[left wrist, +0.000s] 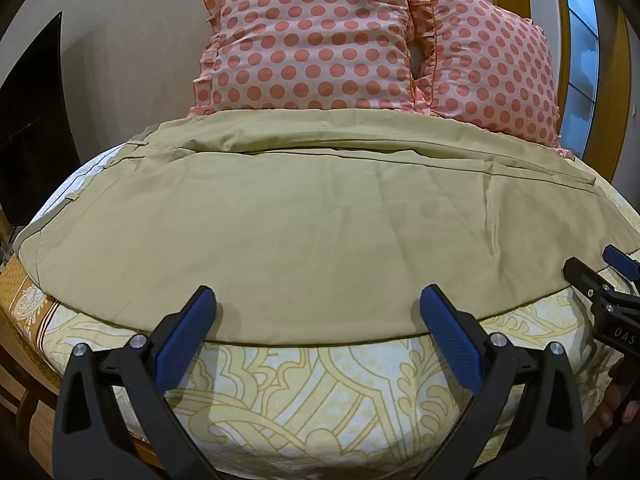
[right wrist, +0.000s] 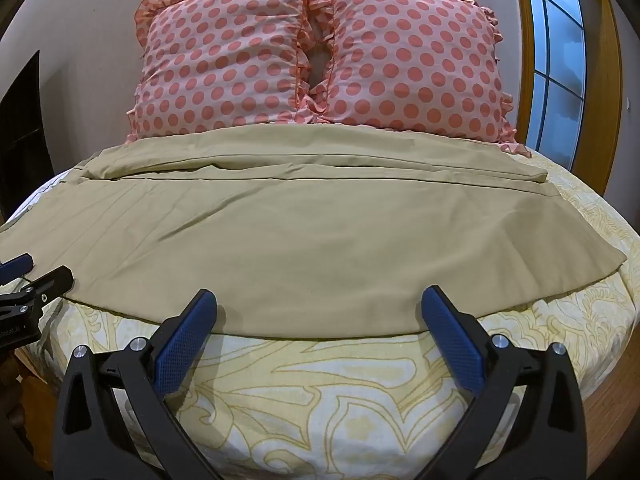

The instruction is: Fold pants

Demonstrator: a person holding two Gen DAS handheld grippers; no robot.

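Khaki pants (left wrist: 312, 220) lie spread flat across the bed, waistband to the left, legs to the right; they also show in the right wrist view (right wrist: 280, 232). My left gripper (left wrist: 318, 304) is open and empty, its blue pads just above the near hem edge. My right gripper (right wrist: 318, 304) is open and empty over the same near edge, further right. The right gripper shows at the right edge of the left wrist view (left wrist: 600, 280). The left gripper shows at the left edge of the right wrist view (right wrist: 36, 276).
The bed has a yellow patterned sheet (left wrist: 320, 392), also in the right wrist view (right wrist: 320, 392). Two pink polka-dot pillows (right wrist: 320, 60) stand at the head behind the pants. A window (right wrist: 556, 80) is at the right, a dark opening (left wrist: 32, 120) at the left.
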